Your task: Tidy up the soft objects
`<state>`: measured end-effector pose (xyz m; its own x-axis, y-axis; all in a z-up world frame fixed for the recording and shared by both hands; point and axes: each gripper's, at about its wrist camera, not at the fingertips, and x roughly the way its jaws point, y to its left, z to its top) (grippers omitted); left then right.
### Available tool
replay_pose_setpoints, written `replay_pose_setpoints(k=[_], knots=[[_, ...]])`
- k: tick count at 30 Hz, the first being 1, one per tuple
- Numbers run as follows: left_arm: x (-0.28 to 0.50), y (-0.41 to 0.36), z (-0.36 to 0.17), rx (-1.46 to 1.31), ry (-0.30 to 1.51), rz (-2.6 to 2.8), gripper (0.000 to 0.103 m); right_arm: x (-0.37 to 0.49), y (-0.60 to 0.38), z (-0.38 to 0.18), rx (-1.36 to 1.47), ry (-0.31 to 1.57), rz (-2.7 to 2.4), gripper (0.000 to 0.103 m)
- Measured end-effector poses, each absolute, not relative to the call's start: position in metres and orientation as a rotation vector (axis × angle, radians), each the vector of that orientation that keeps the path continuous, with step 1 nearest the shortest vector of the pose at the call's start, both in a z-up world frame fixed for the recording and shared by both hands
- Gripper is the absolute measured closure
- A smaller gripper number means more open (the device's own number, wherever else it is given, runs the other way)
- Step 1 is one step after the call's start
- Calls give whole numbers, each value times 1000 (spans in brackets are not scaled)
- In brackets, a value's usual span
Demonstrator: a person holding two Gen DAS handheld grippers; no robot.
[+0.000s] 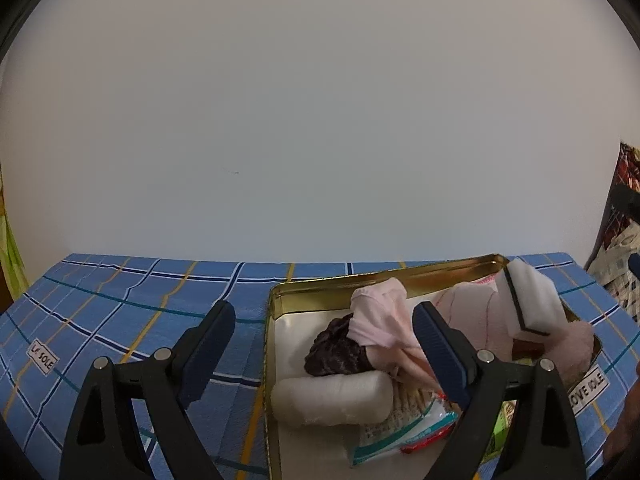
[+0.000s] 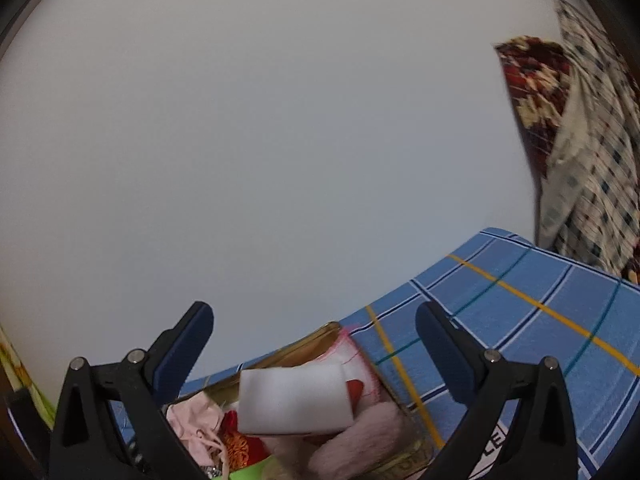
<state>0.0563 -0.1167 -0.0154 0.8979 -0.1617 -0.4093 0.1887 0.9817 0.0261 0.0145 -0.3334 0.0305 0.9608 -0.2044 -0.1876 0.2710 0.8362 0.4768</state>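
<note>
From your left wrist camera, a bench (image 1: 120,300) covered in blue plaid cloth runs to a plain white wall at its far edge. The cloth's left half is bare, giving open room. A shallow gold tin (image 1: 276,300) sits right of centre, its left rim just beside your left tongs (image 1: 324,340), and its far rim stops short of the wall. Inside it lie a white foam roll (image 1: 332,398) near you, a dark velvety cloth (image 1: 336,352) behind it, pink fabric (image 1: 380,316) in the middle, a white sponge block (image 1: 532,300) leaning at the far right corner, and a snack packet (image 1: 400,420) at the near side. Your left tongs are spread wide and hold nothing; the right finger hangs over the tin, the left over bare cloth, angled slightly downward.

From your right wrist camera, the view is tilted. Your right tongs (image 2: 316,352) also gape wide, gripping nothing. The white sponge block (image 2: 296,398) rests in the tin below them. Open plaid cloth stretches to the right, ending at patterned hanging fabric (image 2: 580,140).
</note>
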Motion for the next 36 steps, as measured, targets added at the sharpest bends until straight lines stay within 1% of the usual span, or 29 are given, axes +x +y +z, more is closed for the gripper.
replay_pose_setpoints(k=[11,14,20,25,36], knots=[[38,-112,-17,81,389,-169,10,2,-297,31,402,115,-347,0],[29,-109,-15,72,376,-171,9,-3,-290,28,394,114,-348,0],[21,-109,-19,77,352,-174,7,-14,-274,26,286,104,-392,0],[6,-110,-19,81,337,-179,7,-27,-267,24,268,70,-415,0],[-14,-102,-17,59,329,-191,6,-39,-245,24,183,62,-427,0]])
